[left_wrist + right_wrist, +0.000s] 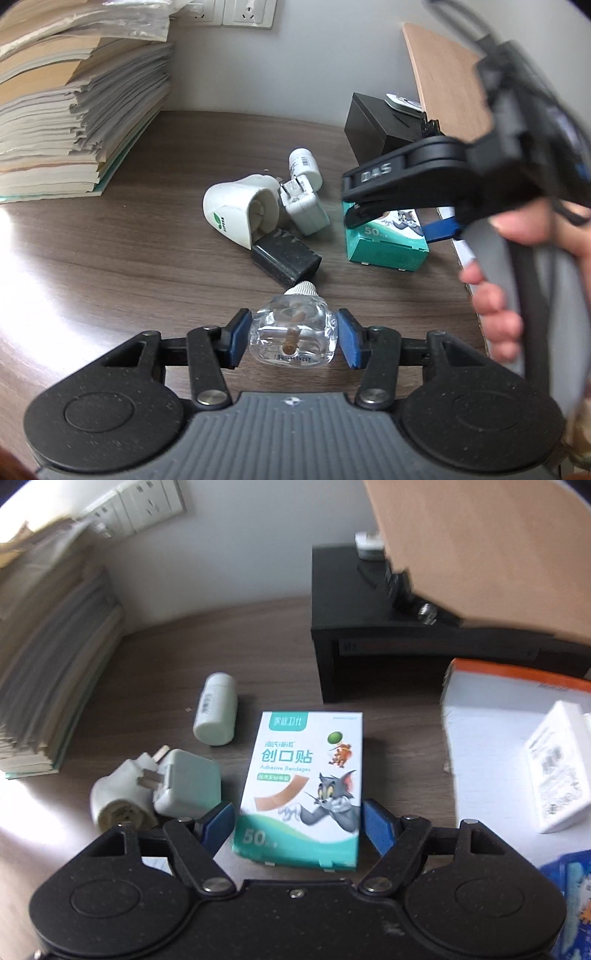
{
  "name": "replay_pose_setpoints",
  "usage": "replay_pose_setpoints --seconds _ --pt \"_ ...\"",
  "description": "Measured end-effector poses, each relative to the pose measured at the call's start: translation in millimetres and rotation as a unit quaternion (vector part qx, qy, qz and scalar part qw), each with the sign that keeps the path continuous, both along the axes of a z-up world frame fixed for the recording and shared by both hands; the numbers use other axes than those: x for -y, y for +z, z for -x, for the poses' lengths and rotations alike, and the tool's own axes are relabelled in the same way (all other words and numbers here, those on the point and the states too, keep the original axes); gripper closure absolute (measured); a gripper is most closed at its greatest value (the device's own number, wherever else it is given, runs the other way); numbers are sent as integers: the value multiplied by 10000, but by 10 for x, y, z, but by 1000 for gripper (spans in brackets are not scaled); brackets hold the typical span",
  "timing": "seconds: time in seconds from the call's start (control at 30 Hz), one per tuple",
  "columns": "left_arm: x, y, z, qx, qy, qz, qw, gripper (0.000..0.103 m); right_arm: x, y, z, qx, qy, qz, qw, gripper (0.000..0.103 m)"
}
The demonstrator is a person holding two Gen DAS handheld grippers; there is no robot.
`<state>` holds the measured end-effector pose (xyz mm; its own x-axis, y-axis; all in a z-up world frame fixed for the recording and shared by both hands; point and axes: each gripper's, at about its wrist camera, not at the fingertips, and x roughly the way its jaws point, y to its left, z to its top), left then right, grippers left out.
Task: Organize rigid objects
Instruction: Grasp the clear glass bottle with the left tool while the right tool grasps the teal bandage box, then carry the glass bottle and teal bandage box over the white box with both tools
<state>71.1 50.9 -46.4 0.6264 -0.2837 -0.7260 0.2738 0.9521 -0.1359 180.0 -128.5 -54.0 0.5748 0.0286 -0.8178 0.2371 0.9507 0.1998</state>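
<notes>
A small clear glass bottle [295, 332] with a white screw neck lies on its side on the brown table [110, 258]. My left gripper [294, 339] is shut on it, with a blue pad pressing each side. A teal and white adhesive bandage box [299, 786] lies flat on the table. My right gripper [297, 825] stands open around the box's near end, a small gap showing at each pad. In the left wrist view the right gripper [399, 225] hangs over that same box [384, 247], held by a hand [498, 317].
Beside the box lie a white pill bottle [216, 709], a white charger [188, 786] and a white plug-in device [118, 805]; a black adapter [286, 260] lies near the glass bottle. A black stand [388, 627] stands behind, a white open box [498, 731] on the right, and stacked papers [66, 110] on the left.
</notes>
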Motion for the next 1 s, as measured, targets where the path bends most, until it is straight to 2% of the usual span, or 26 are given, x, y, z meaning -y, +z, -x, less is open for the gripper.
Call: replay_pose_setpoints --seconds 0.1,0.17,0.23,0.27,0.47,0.67,1.0 --pt "-22 20 -1 39 36 34 10000 53 -2 -93 -144 -140 -95 57 9998 12" --pt "-32 37 -1 48 75 84 9999 53 -44 -120 -211 -146 18 339 9993 11" --pt "-32 52 -3 62 77 83 9999 53 -67 -118 -236 -132 125 527 9984 19" --pt "-28 50 -1 66 73 71 9999 53 -58 -116 -223 -110 167 496 9986 19" --pt "5 2 -8 32 53 28 10000 52 -17 41 85 253 306 564 9976 19" --pt "97 -161 -47 -121 34 -181 9998 52 29 163 436 463 457 601 9961 19" --pt "231 -219 -38 206 -161 -592 9979 53 172 248 884 526 332 480 9969 19"
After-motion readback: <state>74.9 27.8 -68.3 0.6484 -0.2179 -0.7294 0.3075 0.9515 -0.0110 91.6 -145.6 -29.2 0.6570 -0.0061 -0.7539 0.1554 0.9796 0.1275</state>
